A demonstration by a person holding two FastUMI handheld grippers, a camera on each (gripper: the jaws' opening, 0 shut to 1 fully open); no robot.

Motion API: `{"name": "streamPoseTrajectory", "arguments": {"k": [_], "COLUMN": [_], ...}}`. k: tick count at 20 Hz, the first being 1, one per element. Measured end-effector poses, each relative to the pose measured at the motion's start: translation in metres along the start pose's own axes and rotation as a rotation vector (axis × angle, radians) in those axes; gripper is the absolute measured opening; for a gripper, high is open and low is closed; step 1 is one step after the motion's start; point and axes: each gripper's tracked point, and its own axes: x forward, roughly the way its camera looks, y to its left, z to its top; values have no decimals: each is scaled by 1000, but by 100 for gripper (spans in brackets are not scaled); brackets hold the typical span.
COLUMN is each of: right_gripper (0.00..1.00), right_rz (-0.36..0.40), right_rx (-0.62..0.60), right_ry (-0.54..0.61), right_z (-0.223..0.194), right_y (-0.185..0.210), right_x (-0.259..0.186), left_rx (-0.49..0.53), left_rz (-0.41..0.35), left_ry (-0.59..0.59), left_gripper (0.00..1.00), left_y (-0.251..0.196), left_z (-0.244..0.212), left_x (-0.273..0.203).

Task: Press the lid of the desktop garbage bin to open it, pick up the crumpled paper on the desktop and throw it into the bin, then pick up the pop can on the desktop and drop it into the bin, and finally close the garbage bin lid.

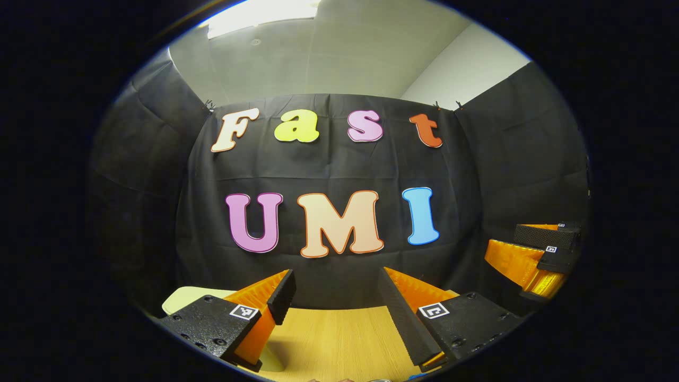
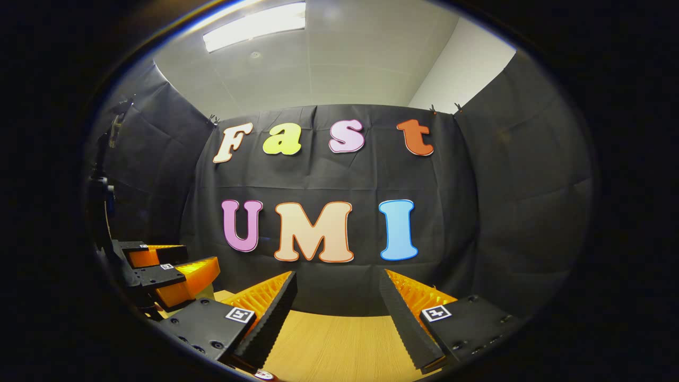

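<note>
Wooden surface (image 1: 339,339) lies under my left hand-held gripper (image 1: 334,297), fingers apart, a pale bin lid (image 1: 183,300) at its left. My right hand-held gripper (image 2: 337,300) is parted too; a can's rim (image 2: 263,375) peeks below.

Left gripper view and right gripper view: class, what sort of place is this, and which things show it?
Probably an indoor recording booth: black cloth walls clipped up around a wooden table, beneath an office-style ceiling with a strip light.

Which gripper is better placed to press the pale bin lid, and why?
Left, probably: the pale lid lies just beside the left gripper, whose fingers stand open; the right gripper hangs farther off.
</note>
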Motion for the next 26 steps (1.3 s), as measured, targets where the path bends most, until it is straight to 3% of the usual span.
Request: {"name": "streamPoseTrajectory", "arguments": {"k": [10,14,18,20,26], "right_gripper": [98,98,98,98,100], "right_rz": [21,22,31,36,59], "right_rx": [-1,9,14,17,22], "right_ry": [-1,5,9,6,15], "right_z": [0,-3,-4,-4,-13], "right_y": [3,4,9,14,38], "right_x": [-3,-1,2,3,14], "left_rx": [19,39,31,18,6], "left_rz": [39,32,47,65,162], "left_ry": [6,-15,-32,-41,-37], "left_gripper": [93,82,46,21,1], "left_y": [10,9,20,28,82], "left_z": [1,8,12,15,7], "left_x": [-1,-5,-8,-9,-15]}}
